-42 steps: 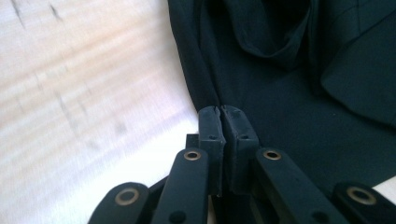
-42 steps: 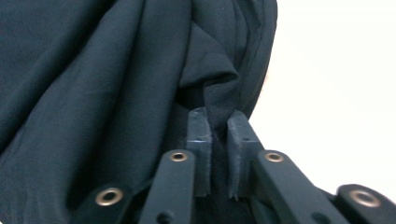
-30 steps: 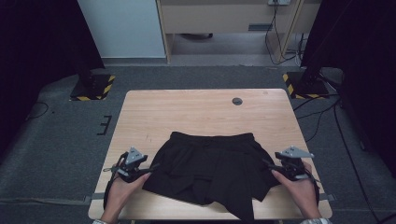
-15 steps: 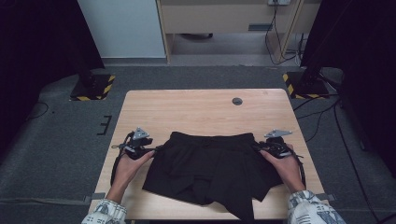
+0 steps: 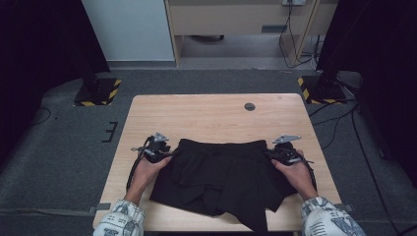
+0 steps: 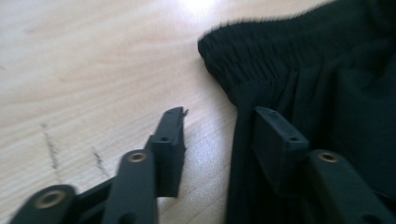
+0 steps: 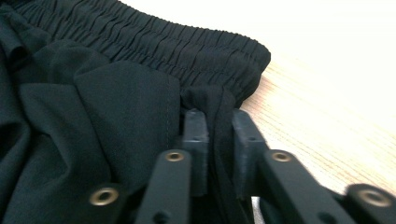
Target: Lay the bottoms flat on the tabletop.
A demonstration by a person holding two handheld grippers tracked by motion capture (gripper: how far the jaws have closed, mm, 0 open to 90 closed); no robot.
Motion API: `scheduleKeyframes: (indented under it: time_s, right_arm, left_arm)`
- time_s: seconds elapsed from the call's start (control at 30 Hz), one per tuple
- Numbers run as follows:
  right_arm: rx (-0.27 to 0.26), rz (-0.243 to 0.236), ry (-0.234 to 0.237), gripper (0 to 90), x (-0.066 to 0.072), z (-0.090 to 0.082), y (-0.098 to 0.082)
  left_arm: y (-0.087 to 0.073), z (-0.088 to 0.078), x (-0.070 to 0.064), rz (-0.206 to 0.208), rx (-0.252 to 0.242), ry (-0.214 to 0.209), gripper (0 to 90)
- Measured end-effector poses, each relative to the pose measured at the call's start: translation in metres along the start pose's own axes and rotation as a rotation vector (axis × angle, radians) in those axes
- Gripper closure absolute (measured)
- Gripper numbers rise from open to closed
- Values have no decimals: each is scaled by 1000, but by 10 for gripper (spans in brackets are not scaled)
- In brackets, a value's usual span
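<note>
A pair of black shorts lies flat on the wooden table, elastic waistband on the far side. My left gripper is at the waistband's left corner. In the left gripper view, one jaw of this gripper rests on bare wood and the other on the cloth. The side edge runs between them unpinched, and the jaws have just been closing. My right gripper is at the right corner. Its jaws have just been closing and now pinch a fold of the shorts just below the waistband.
A small round dark disc sits in the tabletop near the far edge. Two stands with yellow-and-black bases flank the table on the floor. Cables trail from both grippers toward the near edge.
Both grippers moved away from me along the shorts' sides, from near the leg hems up to the waistband corners. The right jaws narrowed onto the fabric.
</note>
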State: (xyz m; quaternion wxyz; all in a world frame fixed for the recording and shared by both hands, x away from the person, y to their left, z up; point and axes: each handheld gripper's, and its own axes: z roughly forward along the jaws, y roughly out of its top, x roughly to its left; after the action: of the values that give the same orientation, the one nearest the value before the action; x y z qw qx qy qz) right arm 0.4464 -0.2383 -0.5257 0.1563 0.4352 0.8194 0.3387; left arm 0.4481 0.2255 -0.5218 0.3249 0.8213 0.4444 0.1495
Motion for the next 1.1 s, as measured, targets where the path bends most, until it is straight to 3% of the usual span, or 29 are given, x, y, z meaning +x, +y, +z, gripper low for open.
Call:
scheduleKeyframes:
  time_s: [0.03, 0.1, 0.2, 0.37, 0.5, 0.73, 0.9, 1.1]
  right_arm:
    - [3, 12, 8, 833, 0, 0, 0]
    - [-3, 22, 21, 860, -2, -1, 0]
    - [-30, 38, 36, 881, -4, -5, 1]
    - [-100, 39, 64, 887, -6, -23, 11]
    - [-151, 35, 75, 887, -8, -39, 22]
    - [-188, 15, 65, 891, -3, -63, 36]
    - [-243, -11, 50, 892, 4, -85, 54]
    - [-263, -21, 44, 892, 4, -96, 69]
  left_arm:
    - [0, 0, -1, 6, -5, 0, 575]
    - [1, 0, -5, -2, 5, -11, 724]
    - [5, -3, -10, -1, 12, -1, 878]
    - [17, -27, -18, 26, -91, 14, 892]
    - [28, -45, -23, 69, -115, 23, 892]
    - [35, -74, -20, 54, -186, 43, 892]
    - [46, -96, -19, 56, -242, 62, 892]
    - [58, -108, -15, 56, -263, 76, 893]
